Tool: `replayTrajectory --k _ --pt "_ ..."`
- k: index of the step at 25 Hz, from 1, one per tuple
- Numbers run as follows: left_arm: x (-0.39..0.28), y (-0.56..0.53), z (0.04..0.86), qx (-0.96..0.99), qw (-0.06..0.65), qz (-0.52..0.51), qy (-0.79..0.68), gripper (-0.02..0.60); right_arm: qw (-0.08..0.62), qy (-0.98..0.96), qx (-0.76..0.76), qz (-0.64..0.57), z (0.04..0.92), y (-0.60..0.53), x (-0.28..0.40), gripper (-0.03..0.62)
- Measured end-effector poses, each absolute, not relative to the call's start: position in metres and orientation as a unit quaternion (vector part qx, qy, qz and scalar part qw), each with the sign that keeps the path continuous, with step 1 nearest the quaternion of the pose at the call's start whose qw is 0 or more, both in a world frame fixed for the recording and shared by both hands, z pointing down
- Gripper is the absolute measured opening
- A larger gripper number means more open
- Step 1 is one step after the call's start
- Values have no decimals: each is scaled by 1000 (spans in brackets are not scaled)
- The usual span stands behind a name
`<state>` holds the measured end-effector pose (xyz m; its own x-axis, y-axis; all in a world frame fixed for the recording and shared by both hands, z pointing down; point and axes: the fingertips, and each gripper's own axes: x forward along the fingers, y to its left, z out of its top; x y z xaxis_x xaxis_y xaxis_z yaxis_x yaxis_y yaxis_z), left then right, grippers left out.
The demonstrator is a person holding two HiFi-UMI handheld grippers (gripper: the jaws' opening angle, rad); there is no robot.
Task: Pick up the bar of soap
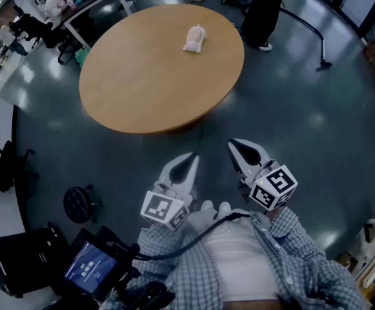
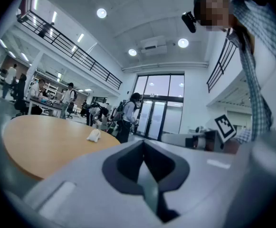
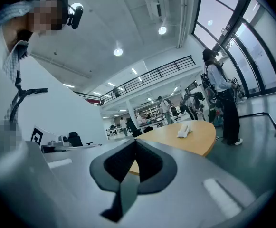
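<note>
Soap bar [image 1: 194, 39] lies on the round table [image 1: 129, 89] toward twelve o'clock, well apart from the left gripper [image 1: 190, 159] and right gripper [image 1: 237, 146], both with jaws together, empty.

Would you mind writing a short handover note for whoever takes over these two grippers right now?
Left gripper: jaws together, empty, held level near the body, short of the table.
Right gripper: likewise shut and empty.
Bar of soap: lies toward the far side of the round wooden table, untouched.
Done: nothing yet.
Left: step up to the table, open a gripper, close on the soap, lift.
</note>
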<state>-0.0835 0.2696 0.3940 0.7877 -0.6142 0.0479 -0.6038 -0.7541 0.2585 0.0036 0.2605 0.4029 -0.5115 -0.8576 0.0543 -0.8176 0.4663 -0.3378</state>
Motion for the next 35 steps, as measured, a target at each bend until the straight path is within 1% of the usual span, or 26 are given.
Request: replayTrajectory --k 22,28,35 --pt "-85 266 394 934 130 -17 -332 -2 68 853 -487 -174 404 257 4 5" --pt "-57 281 389 932 122 -15 -341 -2 71 854 -484 -178 405 274 38 5" --pt "-49 291 388 928 119 -18 -352 -2 76 849 -490 -180 408 280 60 5"
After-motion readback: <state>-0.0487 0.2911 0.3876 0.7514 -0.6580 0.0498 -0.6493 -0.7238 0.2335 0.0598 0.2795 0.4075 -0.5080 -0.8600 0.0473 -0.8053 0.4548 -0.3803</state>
